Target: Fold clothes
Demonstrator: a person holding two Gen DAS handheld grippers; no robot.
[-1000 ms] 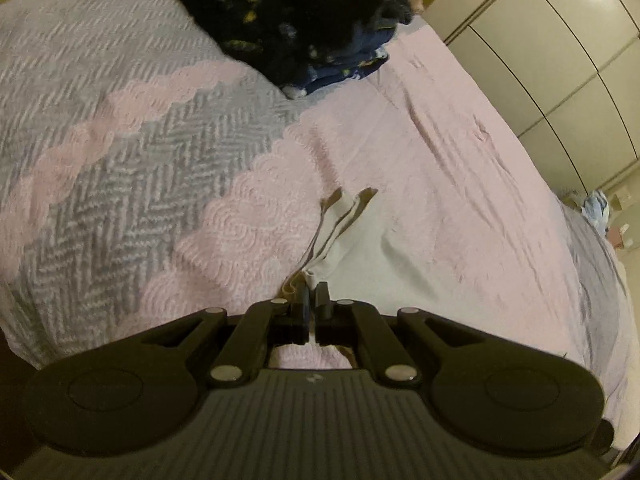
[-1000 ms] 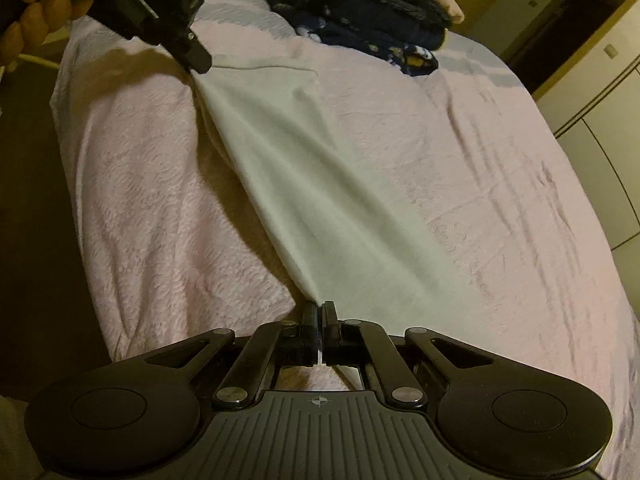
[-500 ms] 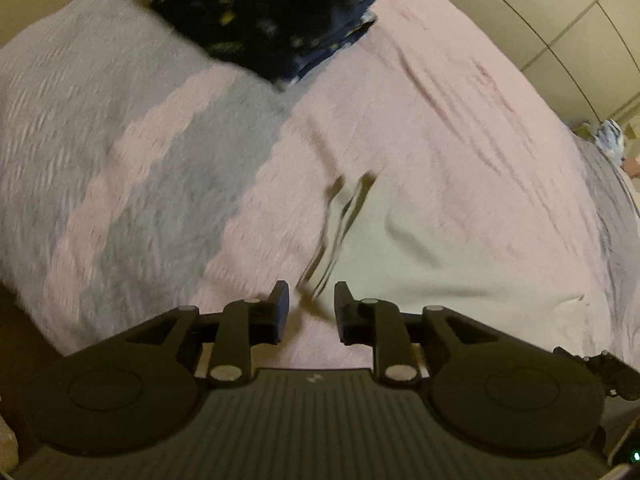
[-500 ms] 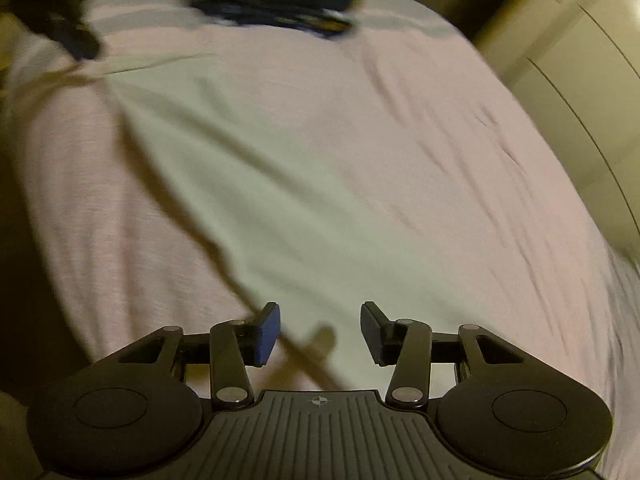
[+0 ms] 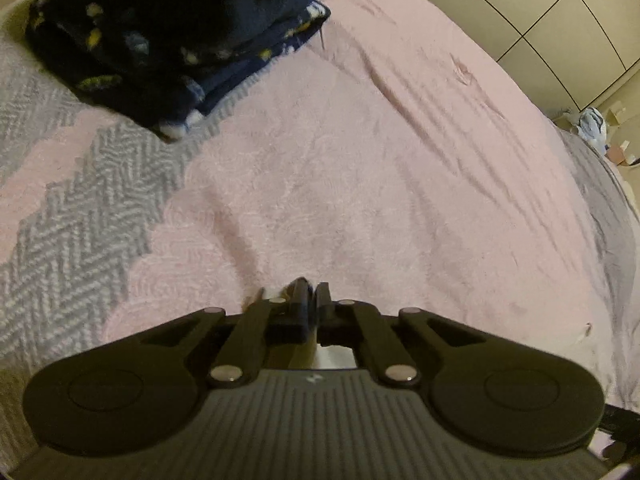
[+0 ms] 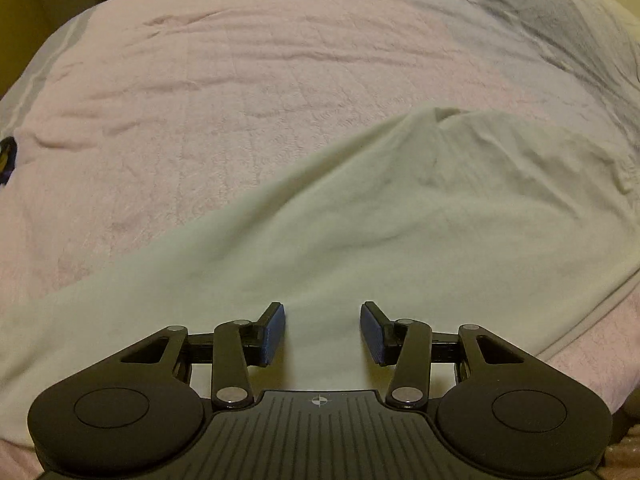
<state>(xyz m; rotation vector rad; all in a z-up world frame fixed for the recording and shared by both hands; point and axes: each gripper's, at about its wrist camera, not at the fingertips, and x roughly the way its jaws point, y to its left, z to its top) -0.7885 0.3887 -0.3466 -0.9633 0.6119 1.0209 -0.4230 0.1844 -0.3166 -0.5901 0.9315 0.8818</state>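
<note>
A pale off-white garment lies spread and wrinkled on the pink bedspread. My right gripper hovers just above its near part, open, with nothing between its blue pads. In the left wrist view my left gripper is shut low over the bedspread. Only a sliver of the pale garment shows behind its closed fingers, pinched at an edge. The rest of the garment is hidden under the gripper body.
A stack of dark folded clothes sits at the far left of the bed. A grey herringbone band runs along the left. Wardrobe doors stand beyond the bed, with small items on the floor.
Both grippers held the garment a second ago, then opened. The left has since moved forward and shut again on the cloth. The right stays open and now faces across the garment.
</note>
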